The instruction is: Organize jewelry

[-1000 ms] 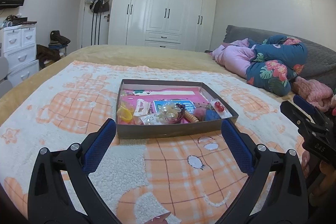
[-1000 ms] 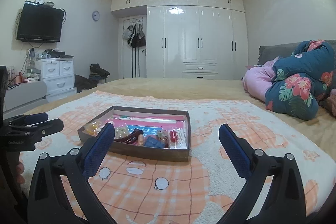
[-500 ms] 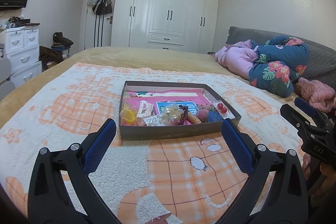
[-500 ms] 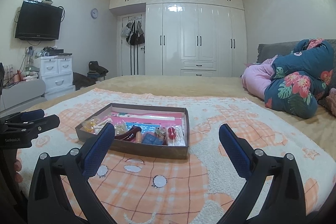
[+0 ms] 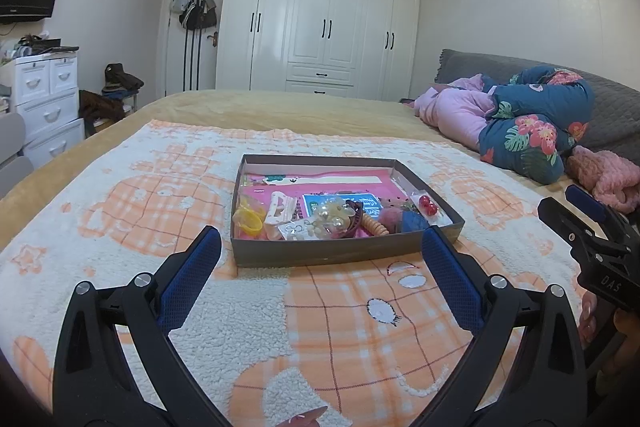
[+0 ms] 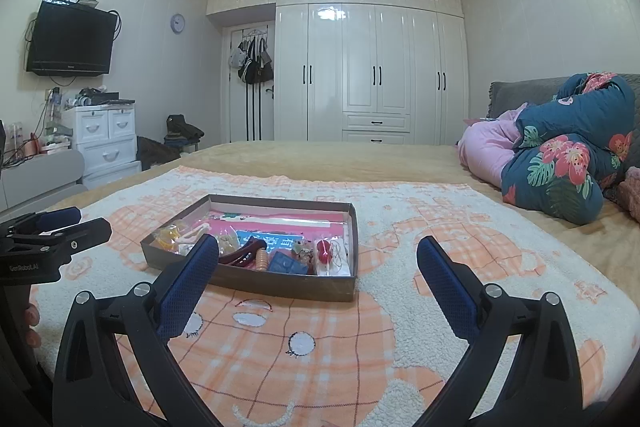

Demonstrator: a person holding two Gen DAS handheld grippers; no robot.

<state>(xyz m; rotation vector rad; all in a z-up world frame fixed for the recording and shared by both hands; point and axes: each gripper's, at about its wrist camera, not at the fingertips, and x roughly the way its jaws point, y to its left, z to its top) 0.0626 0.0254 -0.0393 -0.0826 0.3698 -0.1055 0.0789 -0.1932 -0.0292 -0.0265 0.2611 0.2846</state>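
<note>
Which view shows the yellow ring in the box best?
The left wrist view: the yellow ring lies unobstructed at the box's near-left corner. In the right wrist view the ring sits at the far-left corner, smaller and partly behind the box wall.

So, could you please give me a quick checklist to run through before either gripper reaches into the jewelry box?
1. Left gripper open, nothing held: ok.
2. Right gripper open, nothing held: ok.
3. Box lidless, sitting flat on the blanket: ok.
4. Approach over the box's near wall unobstructed: ok.
5. Items separated enough for a single pick: not ok; the yellow ring, white clip and dark claw clip crowd the near end.
6. Destination for sorted pieces: cannot tell.
</note>
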